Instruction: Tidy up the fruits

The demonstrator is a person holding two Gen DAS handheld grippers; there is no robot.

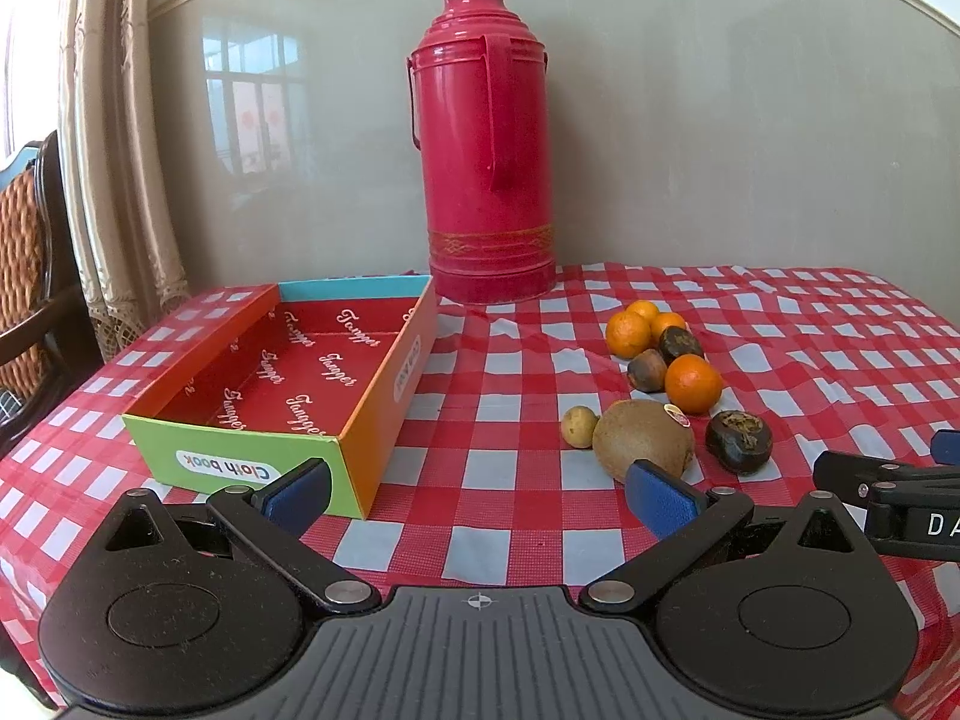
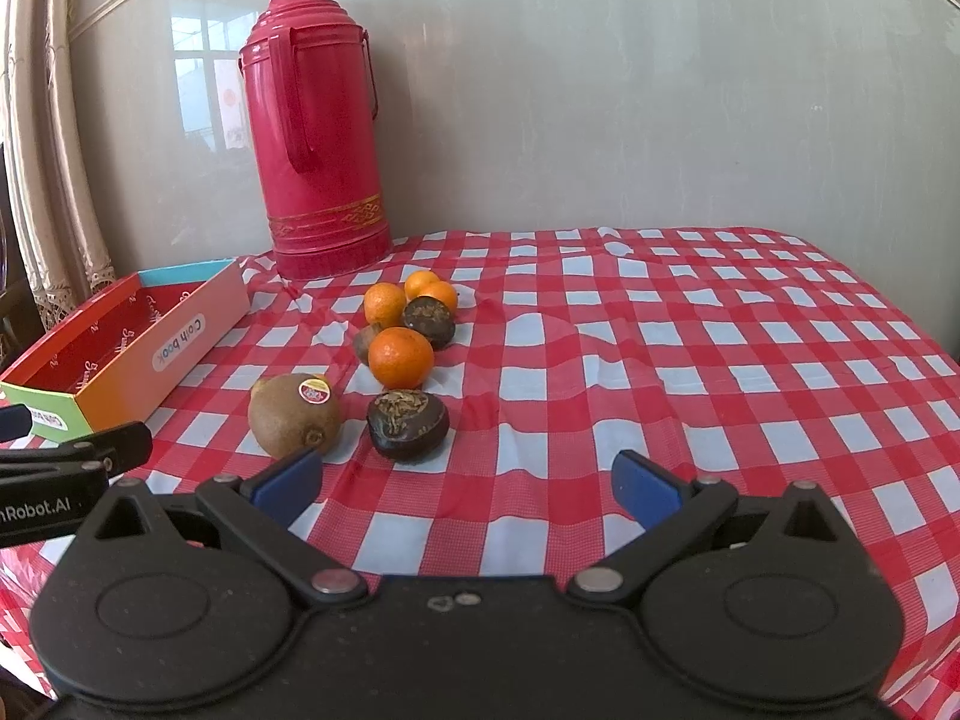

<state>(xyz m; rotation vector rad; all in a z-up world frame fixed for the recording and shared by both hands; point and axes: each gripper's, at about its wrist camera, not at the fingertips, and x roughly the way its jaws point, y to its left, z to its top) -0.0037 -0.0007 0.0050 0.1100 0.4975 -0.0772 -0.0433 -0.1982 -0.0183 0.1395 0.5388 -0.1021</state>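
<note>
A colourful shallow box [image 1: 384,396] [image 2: 198,324] with a red inside holds nothing and sits at the table's left. To its right lies a fruit cluster: a brown kiwi [image 1: 642,438] [image 2: 294,414] with a sticker, a small yellowish fruit [image 1: 579,426], several oranges [image 1: 693,384] [image 2: 400,357], and dark brown fruits [image 1: 738,441] [image 2: 408,423]. My left gripper [image 1: 477,495] is open, low over the cloth between box and kiwi. My right gripper [image 2: 468,486] is open, just in front of the nearest dark fruit. Both hold nothing.
A tall red thermos [image 1: 489,144] [image 2: 318,126] stands at the back against a grey wall. A red-and-white checked cloth [image 1: 516,480] [image 2: 720,390] covers the table. A curtain and a chair [image 1: 24,276] stand off the left edge.
</note>
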